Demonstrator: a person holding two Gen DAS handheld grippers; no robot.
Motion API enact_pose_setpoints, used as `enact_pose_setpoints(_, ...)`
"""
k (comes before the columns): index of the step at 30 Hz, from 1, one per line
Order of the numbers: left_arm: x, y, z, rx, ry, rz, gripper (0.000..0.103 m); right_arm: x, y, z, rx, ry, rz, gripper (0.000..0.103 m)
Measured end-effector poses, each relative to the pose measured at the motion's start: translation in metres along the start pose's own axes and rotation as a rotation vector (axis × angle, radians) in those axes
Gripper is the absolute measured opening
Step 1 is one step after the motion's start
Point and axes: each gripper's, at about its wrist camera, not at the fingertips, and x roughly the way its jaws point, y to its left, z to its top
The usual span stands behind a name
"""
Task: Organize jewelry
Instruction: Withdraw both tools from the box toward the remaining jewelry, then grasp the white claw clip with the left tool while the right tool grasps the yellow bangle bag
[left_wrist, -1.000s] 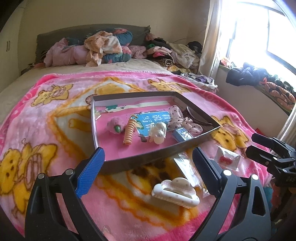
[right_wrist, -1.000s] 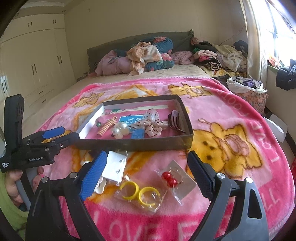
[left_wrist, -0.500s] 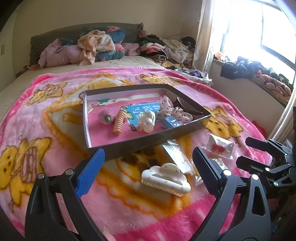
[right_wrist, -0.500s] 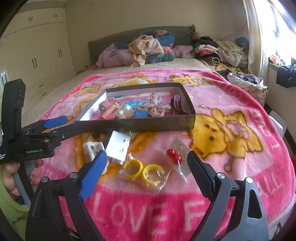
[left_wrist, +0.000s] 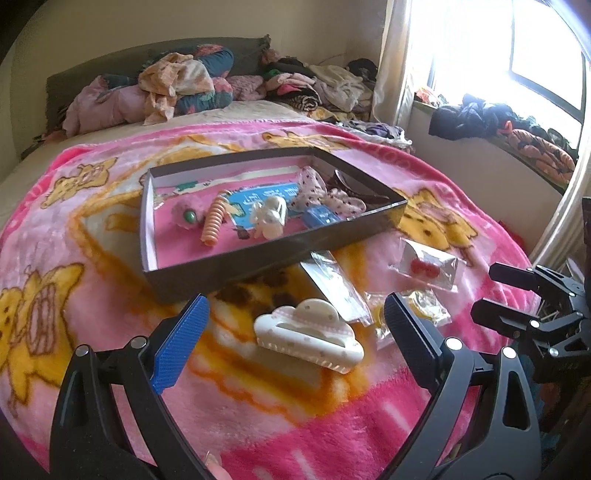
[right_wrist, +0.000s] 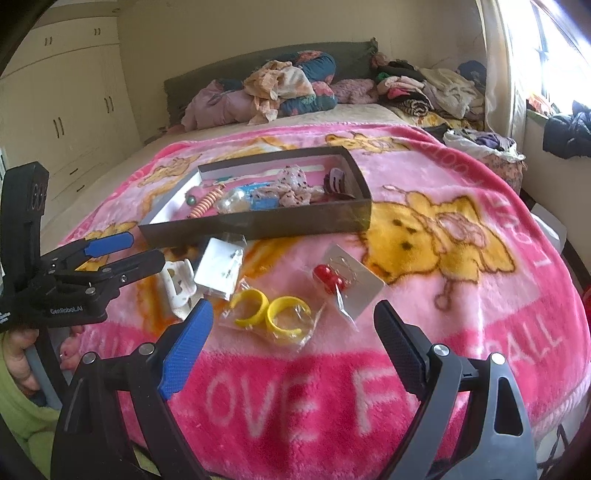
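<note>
A dark shallow box lies on the pink blanket and holds hair ties, a spiral band and clips. In front of it lie a white claw clip, a white earring card, bagged yellow rings and bagged red earrings. My left gripper is open, its jaws on either side of the white clip. My right gripper is open and empty, just short of the yellow rings.
The pink blanket covers a bed, its front edge below my grippers. Piled clothes lie at the headboard. A wardrobe stands at left, a window sill with clothes at right.
Both grippers have pulled back and dropped lower toward the bed's front edge. The white clip now sits between the left jaws. Both stay open.
</note>
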Motion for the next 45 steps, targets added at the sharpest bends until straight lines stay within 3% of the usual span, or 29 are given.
enact_pose_setpoints(16,0.04,-0.002,-0.017,0.05,0.111,0.004,0.087,0.039,-0.008,-0.005,0.089,0.164,0.033,0.086)
enact_pose_setpoints(29,0.051,0.003,-0.017,0.048,0.112,0.001,0.089,0.065,0.0,-0.003,0.103,0.224,-0.002,0.082)
enact_pose_setpoints(34,0.052,0.003,-0.016,0.042,0.111,0.0,0.089,0.066,0.009,-0.005,0.068,0.222,-0.02,0.071)
enact_pose_setpoints(38,0.054,0.004,-0.015,0.037,0.112,-0.004,0.089,0.064,0.009,-0.005,0.066,0.215,-0.025,0.054)
enact_pose_setpoints(40,0.054,0.004,-0.015,0.034,0.112,-0.006,0.088,0.062,0.007,-0.004,0.076,0.205,0.002,0.052)
enact_pose_setpoints(44,0.053,0.004,-0.015,0.038,0.109,0.003,0.068,0.058,0.008,-0.003,0.077,0.179,0.033,0.048)
enact_pose_setpoints(45,0.053,0.005,-0.015,0.04,0.11,0.006,0.068,0.056,0.008,-0.003,0.078,0.173,0.036,0.041)
